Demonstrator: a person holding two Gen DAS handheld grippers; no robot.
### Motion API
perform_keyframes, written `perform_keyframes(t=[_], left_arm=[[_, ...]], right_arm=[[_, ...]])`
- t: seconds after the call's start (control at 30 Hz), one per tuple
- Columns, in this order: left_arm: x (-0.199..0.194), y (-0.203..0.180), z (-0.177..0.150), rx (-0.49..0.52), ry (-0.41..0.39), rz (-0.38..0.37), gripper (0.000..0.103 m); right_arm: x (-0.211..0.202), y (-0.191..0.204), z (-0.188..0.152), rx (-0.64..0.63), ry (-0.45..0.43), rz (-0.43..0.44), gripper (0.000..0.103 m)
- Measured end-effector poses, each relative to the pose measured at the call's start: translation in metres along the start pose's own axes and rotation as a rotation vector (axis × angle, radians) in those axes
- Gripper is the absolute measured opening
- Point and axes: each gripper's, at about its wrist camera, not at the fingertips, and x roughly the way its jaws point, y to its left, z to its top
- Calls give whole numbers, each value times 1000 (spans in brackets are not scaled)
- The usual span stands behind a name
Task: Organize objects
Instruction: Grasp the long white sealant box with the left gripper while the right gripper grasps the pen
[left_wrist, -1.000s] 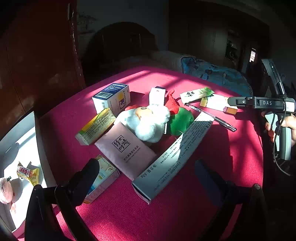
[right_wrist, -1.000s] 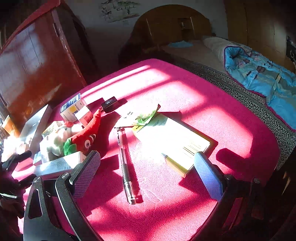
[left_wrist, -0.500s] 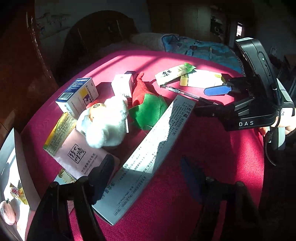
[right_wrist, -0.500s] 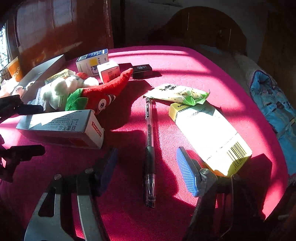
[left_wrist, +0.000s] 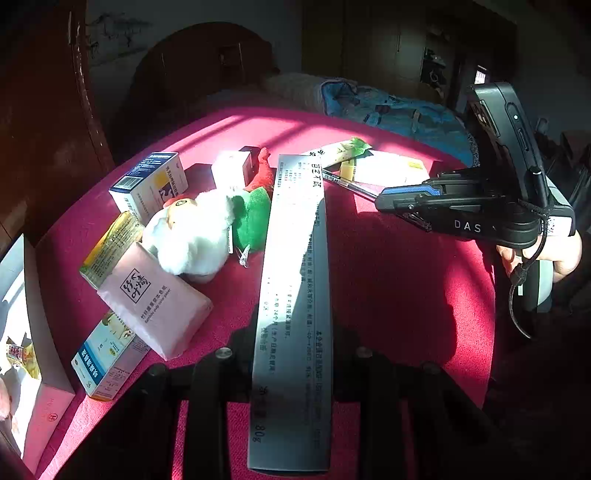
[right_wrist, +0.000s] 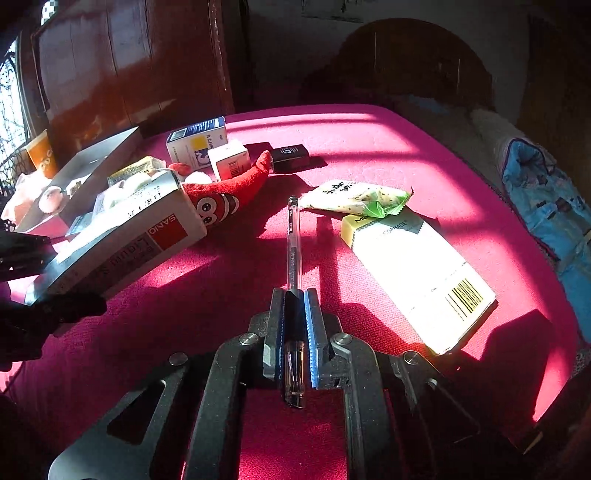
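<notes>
A long silver carton (left_wrist: 295, 258) lies lengthwise on the red tablecloth. My left gripper (left_wrist: 291, 354) is at its near end, jaws closing, dark fingers pressing both sides. In the right wrist view the same carton (right_wrist: 122, 240) shows its red-labelled end, with the left gripper (right_wrist: 40, 280) clamped on the far end. A clear pen (right_wrist: 293, 236) points away from me. My right gripper (right_wrist: 294, 302) holds the pen's near part, jaws closing, blue pads (right_wrist: 310, 325) tight against it. In the left wrist view the right gripper (left_wrist: 384, 199) pinches the pen (left_wrist: 347, 182).
Left of the carton lie a white plush (left_wrist: 192, 232), a red chili plush (right_wrist: 225, 195), a pink tissue pack (left_wrist: 155, 299) and several small boxes. A green snack packet (right_wrist: 354, 197) and a white-yellow box (right_wrist: 417, 273) are right of the pen. An open white bin (left_wrist: 22, 332) stands off the table's left edge.
Both grippers went from wide open to shut. The left moved in over the long carton's near end and closed on it. The right came down over the pen and closed on it.
</notes>
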Motion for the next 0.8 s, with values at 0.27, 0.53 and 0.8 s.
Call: perform_keyframes(t=[0.27,0.53,0.8], left_arm=[[-32,8,6,-54,-108,41,28],[-59,33,2,-134,-194,95,28],[-87,53,-9,-223,-261,142,28]], right_arm=[[-30,6,18,30,-112,35,9],[-47,22,36,40,-174,75,9],[-58,37,47,50,-206,115,9]])
